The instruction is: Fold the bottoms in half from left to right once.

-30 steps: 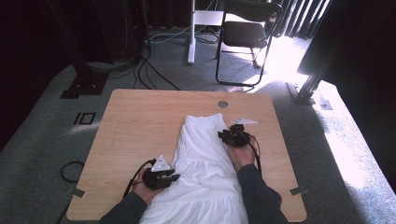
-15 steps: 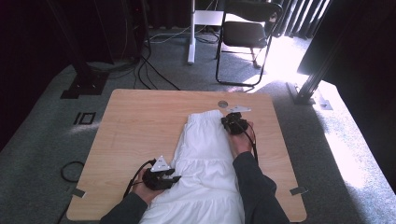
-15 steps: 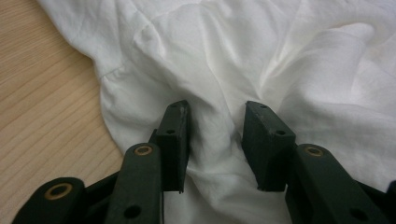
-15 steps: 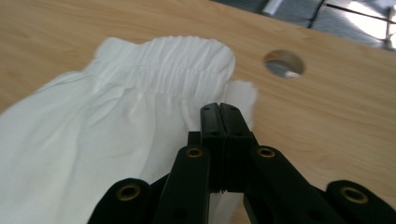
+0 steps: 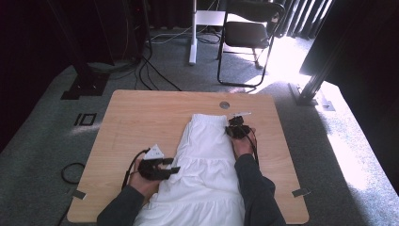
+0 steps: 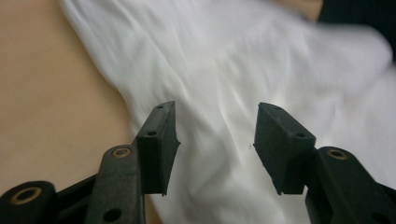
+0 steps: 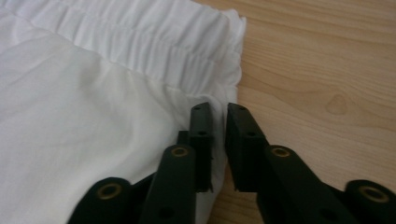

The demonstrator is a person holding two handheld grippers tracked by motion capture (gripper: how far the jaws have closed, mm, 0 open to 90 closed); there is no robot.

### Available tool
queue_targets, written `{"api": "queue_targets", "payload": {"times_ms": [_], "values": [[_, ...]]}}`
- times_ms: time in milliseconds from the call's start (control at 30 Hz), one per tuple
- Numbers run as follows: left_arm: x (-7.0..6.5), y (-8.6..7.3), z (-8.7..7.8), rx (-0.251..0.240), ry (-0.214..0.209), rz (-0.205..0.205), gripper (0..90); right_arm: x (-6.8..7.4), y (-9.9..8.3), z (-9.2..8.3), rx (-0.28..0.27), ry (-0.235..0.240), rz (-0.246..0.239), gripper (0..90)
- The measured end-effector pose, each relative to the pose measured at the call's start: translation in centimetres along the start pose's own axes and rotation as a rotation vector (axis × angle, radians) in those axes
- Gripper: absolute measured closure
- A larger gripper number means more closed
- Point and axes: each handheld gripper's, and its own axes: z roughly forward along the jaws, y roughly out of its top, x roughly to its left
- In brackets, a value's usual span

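A white skirt (image 5: 207, 160) lies flat down the middle of the wooden table (image 5: 141, 117), its gathered waistband (image 7: 154, 42) at the far end. My left gripper (image 5: 171, 165) hovers at the skirt's left edge near the person. Its jaws have just been opening and stand apart over the cloth (image 6: 224, 70) with nothing between them; the left gripper (image 6: 215, 140) is open. My right gripper (image 5: 237, 123) sits at the skirt's right edge just below the waistband. Its jaws have just been opening to a narrow gap; the right gripper (image 7: 218, 121) pinches no cloth (image 7: 93, 93).
A round metal grommet (image 5: 224, 104) is set in the table beyond the waistband. Bare wood (image 7: 317, 70) lies right of the skirt. On the floor behind stand a black chair (image 5: 249, 33) and loose cables (image 5: 155, 70). A cable loop (image 5: 70, 172) lies left of the table.
My right gripper slid along the skirt's right edge away from the person, up to the waistband. The left gripper stayed at the left edge and rose slightly.
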Motion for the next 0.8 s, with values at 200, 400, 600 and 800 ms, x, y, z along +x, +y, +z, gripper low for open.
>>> {"api": "queue_targets", "payload": {"times_ms": [200,400,600,800], "values": [[3.3,6.0,2.7,-0.033,0.112,0.000,45.9,-0.7,0.3,-1.5,-0.103,0.000,0.081,53.3],[6.4,6.7,8.5,-0.019,0.186,-0.112,44.8,0.1,0.8,-1.0,-0.124,0.064,0.071,35.7],[7.5,6.5,12.0,0.030,0.257,-0.168,41.9,0.7,0.9,0.6,-0.054,0.060,0.061,28.9],[7.8,6.1,13.7,0.076,0.292,-0.189,36.9,0.5,0.8,1.8,-0.010,0.008,0.132,26.1]]}}
